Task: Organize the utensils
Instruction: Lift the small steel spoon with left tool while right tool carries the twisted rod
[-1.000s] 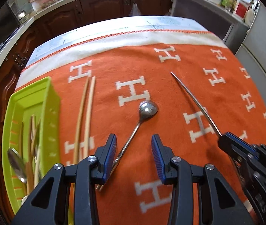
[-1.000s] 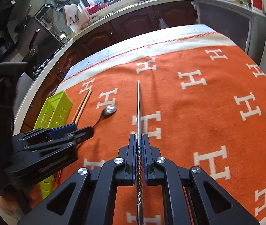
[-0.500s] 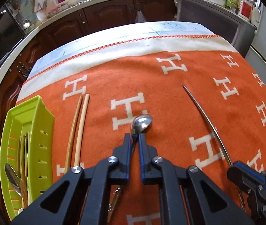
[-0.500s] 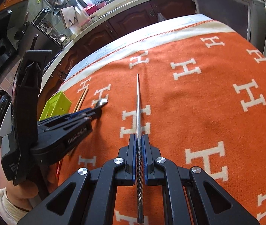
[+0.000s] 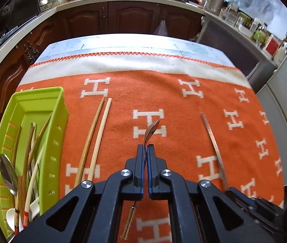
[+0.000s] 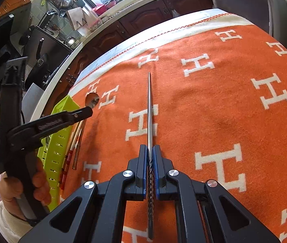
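Your left gripper (image 5: 145,151) has just been closing and now pinches the spoon (image 5: 151,130) by its neck. The spoon is polished steel; its bowl juts ahead of the fingertips, turned nearly edge-on, and its thin handle runs back under the gripper, the ridged end showing over the blanket (image 5: 163,93). In the right wrist view the bowl gleams clear of the cloth, beside the tray (image 6: 62,111).

Your right gripper (image 6: 149,151) is clamped on a steel chopstick (image 6: 149,109): a slim, straight rod, smooth toward its far tip, with a twisted spiral grip that sits between the blue pads (image 6: 157,162) and carries on behind them. It points out over the orange blanket with its white H pattern.

Two pale wooden chopsticks (image 5: 96,137) lie side by side on the blanket, just right of the tray in the left wrist view. The lime-green tray, slotted along its wall, sits at the blanket's left edge and holds a spoon, several wooden chopsticks with red-banded ends and a white utensil, all heaped lengthwise.

Your left hand (image 6: 21,184) wraps the left gripper's handle.
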Motion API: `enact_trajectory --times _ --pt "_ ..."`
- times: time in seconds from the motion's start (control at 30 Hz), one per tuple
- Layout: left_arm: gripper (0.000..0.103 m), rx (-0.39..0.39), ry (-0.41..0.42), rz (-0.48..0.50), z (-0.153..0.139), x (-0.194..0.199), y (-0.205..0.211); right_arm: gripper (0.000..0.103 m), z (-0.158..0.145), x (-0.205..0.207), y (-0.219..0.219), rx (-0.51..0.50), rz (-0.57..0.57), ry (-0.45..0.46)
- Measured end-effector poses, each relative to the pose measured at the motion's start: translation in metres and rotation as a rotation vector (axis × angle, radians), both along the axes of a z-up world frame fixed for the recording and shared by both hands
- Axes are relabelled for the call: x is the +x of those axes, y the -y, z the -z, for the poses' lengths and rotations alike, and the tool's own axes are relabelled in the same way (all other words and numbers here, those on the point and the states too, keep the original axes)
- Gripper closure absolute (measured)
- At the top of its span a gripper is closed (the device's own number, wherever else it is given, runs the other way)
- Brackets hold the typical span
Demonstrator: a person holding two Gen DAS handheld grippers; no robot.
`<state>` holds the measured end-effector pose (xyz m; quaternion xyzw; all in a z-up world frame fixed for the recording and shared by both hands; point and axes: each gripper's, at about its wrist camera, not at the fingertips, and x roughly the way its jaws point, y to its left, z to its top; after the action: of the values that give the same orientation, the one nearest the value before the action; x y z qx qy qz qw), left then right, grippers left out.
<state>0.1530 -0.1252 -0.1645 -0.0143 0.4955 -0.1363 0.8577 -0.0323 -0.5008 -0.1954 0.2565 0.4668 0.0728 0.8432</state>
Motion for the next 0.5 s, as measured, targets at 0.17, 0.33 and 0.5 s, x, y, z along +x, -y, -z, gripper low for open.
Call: enact_trajectory --times 0.17,0.33,0.5 --pt "0.103 -0.067 -0.004 0.007 -0.022 -0.016 -0.01 0.098 -0.003 -0.001 0.0 0.062 0.005 0.02" --pt "0.103 -0.106 0.015 -0.005 -0.048 -0.032 -0.028 0.098 -0.021 -0.007 -0.006 0.051 0.002 0.065" --pt "0.103 -0.108 0.028 -0.043 -0.072 -0.046 -0.062 0.098 -0.032 -0.011 -0.016 0.029 -0.011 0.077"
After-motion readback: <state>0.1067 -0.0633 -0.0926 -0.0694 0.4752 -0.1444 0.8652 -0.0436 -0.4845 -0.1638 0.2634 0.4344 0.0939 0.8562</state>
